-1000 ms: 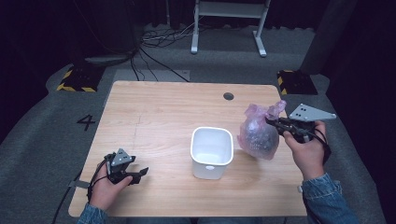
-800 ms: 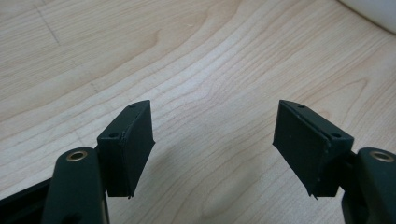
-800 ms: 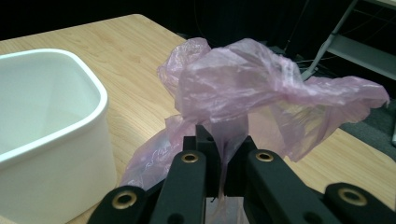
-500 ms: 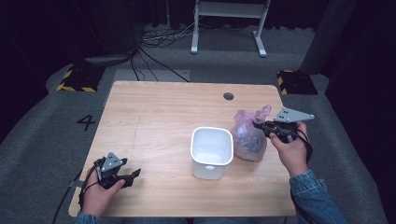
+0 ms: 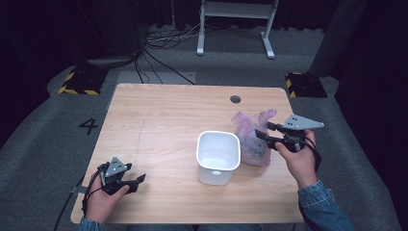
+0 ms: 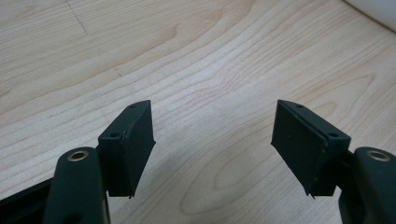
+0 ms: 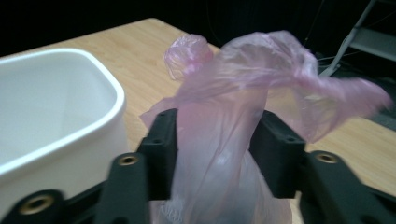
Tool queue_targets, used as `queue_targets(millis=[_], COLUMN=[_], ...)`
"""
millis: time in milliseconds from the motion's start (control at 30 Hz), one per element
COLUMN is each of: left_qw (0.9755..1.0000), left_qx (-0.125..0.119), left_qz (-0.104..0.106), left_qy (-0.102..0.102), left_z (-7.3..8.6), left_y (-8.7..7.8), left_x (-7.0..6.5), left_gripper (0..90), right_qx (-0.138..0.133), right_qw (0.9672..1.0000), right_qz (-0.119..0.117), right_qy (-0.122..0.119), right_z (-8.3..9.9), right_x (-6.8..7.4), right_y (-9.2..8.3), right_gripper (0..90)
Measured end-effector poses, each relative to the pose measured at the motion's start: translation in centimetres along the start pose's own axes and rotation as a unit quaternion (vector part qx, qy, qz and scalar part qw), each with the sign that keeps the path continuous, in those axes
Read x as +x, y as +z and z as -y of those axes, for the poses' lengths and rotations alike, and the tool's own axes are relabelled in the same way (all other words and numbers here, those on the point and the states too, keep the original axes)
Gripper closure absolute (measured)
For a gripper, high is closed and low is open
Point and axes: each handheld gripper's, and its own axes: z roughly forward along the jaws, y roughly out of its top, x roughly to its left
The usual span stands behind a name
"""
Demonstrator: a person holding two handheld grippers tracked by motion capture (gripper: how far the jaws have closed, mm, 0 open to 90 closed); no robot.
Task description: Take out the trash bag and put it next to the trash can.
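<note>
A pink plastic bag (image 5: 248, 139) with dark contents stands on the wooden table (image 5: 168, 110), touching the right side of a white empty bin (image 5: 219, 137). My right gripper (image 5: 263, 131) holds the bag from the right. In the right gripper view the bag's twisted neck (image 7: 243, 70) fills the gap between the jaws of my right gripper (image 7: 215, 140), and the bin's rim (image 7: 93, 63) is close at the left. My left gripper (image 5: 137, 180) rests low at the table's front left corner. Its jaws (image 6: 212, 140) stand wide open over bare wood.
A small round hole (image 5: 235, 99) sits near the table's far edge. Beyond the table are a metal stand (image 5: 235, 24), cables on the grey floor and two yellow-and-black blocks (image 5: 77, 83). A "4" (image 5: 89, 126) is marked on the floor at the left.
My right gripper has brought the bag down and leftward from the table's right edge until it stands against the bin. My left gripper has shifted slightly toward the front.
</note>
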Motion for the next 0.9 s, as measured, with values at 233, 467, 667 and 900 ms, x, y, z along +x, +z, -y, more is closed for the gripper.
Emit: queue_targets(millis=[233, 467, 667, 900], left_qw=[1.0, 1.0, 0.9999, 0.9999], left_qx=[0.003, 0.005, 0.009, 0.01], left_qz=[0.004, 0.005, 0.009, 0.005], left_qy=[0.0, 0.003, 0.008, 0.011], left_z=[-0.1, -0.1, -0.2, -0.4], left_y=[0.3, 0.3, 0.0, -0.6], left_x=[-0.2, -0.2, -0.5, -0.4], left_gripper=[28.8, 28.6, 28.0, 27.1], right_qx=[-0.009, 0.001, 0.016, 0.036], right_qw=[0.9999, 0.9998, 0.9998, 0.999], right_qz=[0.009, 0.013, 0.012, 0.024], right_qy=[-0.008, -0.013, -0.005, 0.005], right_z=[-0.8, -0.4, 1.2, 3.5], right_x=[0.6, 0.8, 0.4, -0.3], right_y=[-1.5, -2.7, -3.6, -4.9], right_gripper=[36.3, 34.7, 32.6, 31.4])
